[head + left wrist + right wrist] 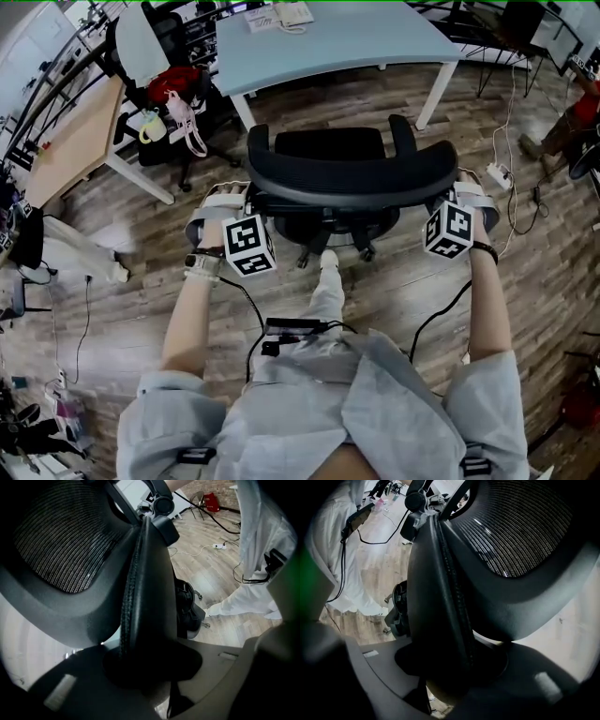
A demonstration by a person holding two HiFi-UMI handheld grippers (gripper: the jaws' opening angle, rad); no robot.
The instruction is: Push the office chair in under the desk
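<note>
Frame centre: your left gripper (242, 199) and right gripper (457, 195) each clamp the office chair (352, 174) backrest's edges, desk (328, 45) above.

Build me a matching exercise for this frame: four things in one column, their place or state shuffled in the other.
Things
1. office chair
2. desk
3. red bag
4. power strip

Place or state
A. on the floor, right side
B. backrest gripped by left gripper and right gripper
C. beyond the chair, pale blue top
D. just left of the desk

Pairs: 1-B, 2-C, 3-D, 4-A
</note>
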